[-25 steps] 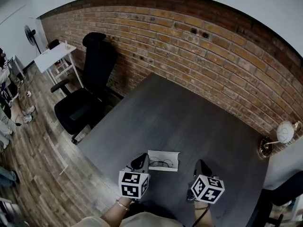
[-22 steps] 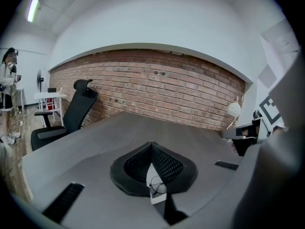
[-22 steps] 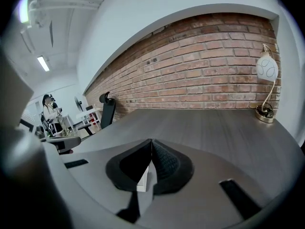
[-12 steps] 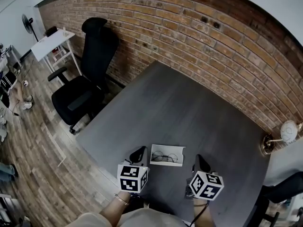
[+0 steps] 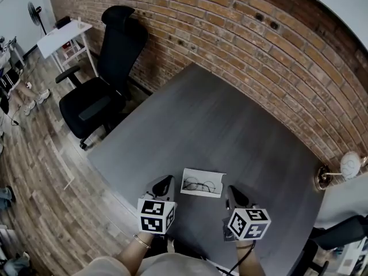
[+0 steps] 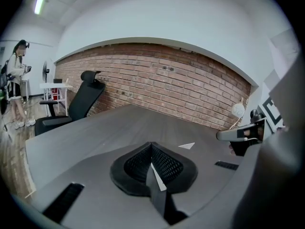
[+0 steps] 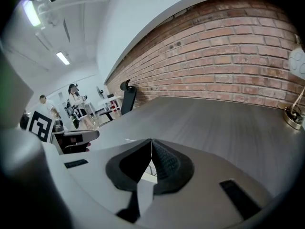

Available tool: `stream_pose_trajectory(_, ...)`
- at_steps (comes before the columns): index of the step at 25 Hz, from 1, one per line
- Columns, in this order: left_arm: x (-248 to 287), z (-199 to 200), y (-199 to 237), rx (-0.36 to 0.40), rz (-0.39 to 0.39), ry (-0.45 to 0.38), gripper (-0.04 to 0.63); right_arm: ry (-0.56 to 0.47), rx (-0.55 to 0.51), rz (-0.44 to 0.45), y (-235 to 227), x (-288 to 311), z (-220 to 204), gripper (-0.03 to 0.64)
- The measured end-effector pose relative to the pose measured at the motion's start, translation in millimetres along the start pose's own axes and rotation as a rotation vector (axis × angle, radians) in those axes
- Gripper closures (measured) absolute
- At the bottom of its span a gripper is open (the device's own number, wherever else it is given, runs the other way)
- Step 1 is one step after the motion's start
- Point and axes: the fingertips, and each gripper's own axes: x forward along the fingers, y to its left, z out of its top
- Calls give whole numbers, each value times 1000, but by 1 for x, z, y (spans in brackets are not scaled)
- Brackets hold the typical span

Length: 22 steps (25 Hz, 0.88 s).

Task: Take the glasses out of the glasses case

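A flat white glasses case (image 5: pixel 217 177) lies open on the dark grey table (image 5: pixel 218 125), near its front edge. A pair of thin dark-rimmed glasses (image 5: pixel 200 185) rests on it. My left gripper (image 5: pixel 165 183) sits just left of the case, jaws shut and holding nothing. My right gripper (image 5: pixel 232 191) sits just right of the case, also shut and holding nothing. In the left gripper view the shut jaws (image 6: pixel 151 149) point across the table, and a white corner of the case (image 6: pixel 188 146) shows beyond them. In the right gripper view the shut jaws (image 7: pixel 151 146) hide most of the case.
A brick wall (image 5: pixel 276 56) runs along the table's far side. A black office chair (image 5: pixel 106 91) stands off the left corner, with a small white table (image 5: pixel 60 36) behind it. A brass-based lamp with a white globe (image 5: pixel 339 168) stands at the table's right edge. People stand far off (image 6: pixel 16 80).
The head view has swung a little. The right gripper has closed in on the case's right edge. The left gripper stays by its left edge. Both jaws remain shut.
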Motion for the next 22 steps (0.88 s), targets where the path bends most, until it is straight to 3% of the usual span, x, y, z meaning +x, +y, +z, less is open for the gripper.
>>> stream_pose_trajectory(8, -5, -25, 11, -63, 23, 20, 579, 144, -162, 158, 29, 18, -16, 584)
stream_pose_trajectory(15, -9, -37, 22, -99, 55, 28, 578, 260, -414, 205, 34, 37, -29, 584)
stream_pose_trajectory(22, -13, -42, 29, -110, 66, 36, 578, 319, -530, 286, 37, 53, -35, 583)
